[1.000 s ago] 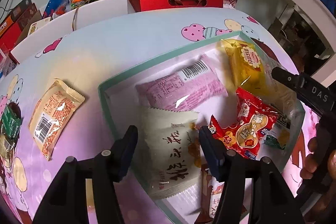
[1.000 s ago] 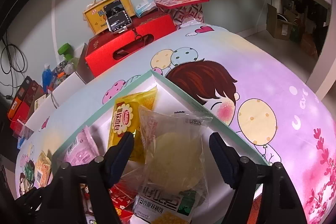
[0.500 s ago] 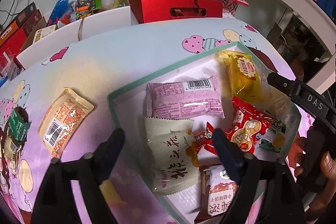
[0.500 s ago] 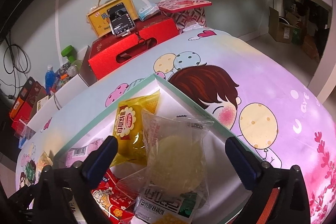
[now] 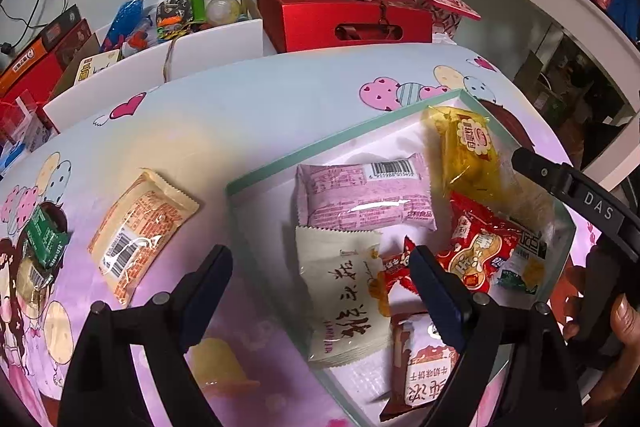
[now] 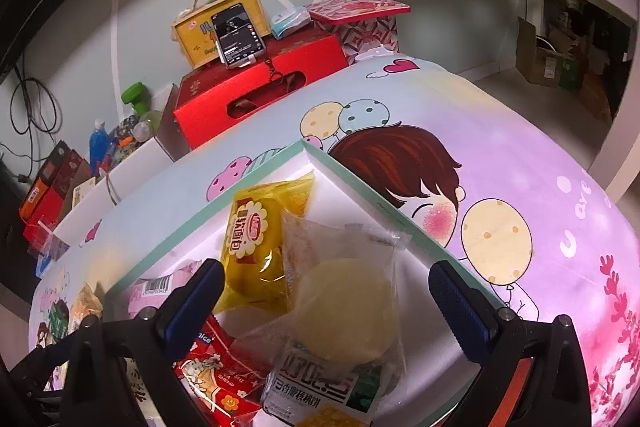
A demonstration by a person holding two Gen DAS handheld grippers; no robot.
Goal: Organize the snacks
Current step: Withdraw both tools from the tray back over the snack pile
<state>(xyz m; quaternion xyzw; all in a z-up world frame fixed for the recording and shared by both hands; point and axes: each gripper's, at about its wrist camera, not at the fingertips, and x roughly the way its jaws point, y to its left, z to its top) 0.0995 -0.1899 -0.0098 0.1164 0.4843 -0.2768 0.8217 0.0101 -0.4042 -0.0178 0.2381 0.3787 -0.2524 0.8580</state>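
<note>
Now the cream packet (image 5: 344, 291) and clear bun pack (image 6: 344, 311) lie loose in the tray (image 5: 264, 171), centre frame. Both claws have just been opening: left claw (image 5: 320, 287) and right claw (image 6: 328, 299) stand wide, pads clear, gripping nothing. Releases apparently done; orange packet (image 5: 140, 231) on the table (image 5: 240, 107), left, remains.
</note>
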